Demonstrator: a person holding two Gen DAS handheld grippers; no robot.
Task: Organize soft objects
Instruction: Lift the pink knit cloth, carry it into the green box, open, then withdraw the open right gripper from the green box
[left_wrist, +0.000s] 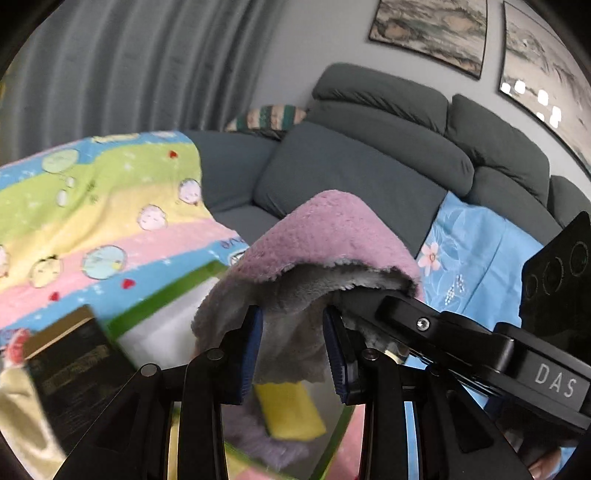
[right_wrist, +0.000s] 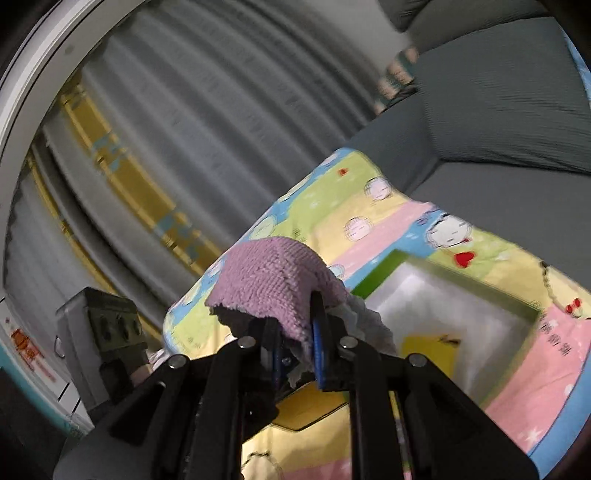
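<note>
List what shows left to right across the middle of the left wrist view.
Cartoon blanket → purple cloth → blue flowered sheet → other tool, far right.

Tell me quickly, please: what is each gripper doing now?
Left gripper: closed on the purple cloth.
Right gripper: closed on another part of the same cloth.

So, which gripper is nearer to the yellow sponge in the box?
Probably left. The left gripper hangs right over the yellow sponge; from the right gripper the sponge lies off to the side. Both hold the cloth.
</note>
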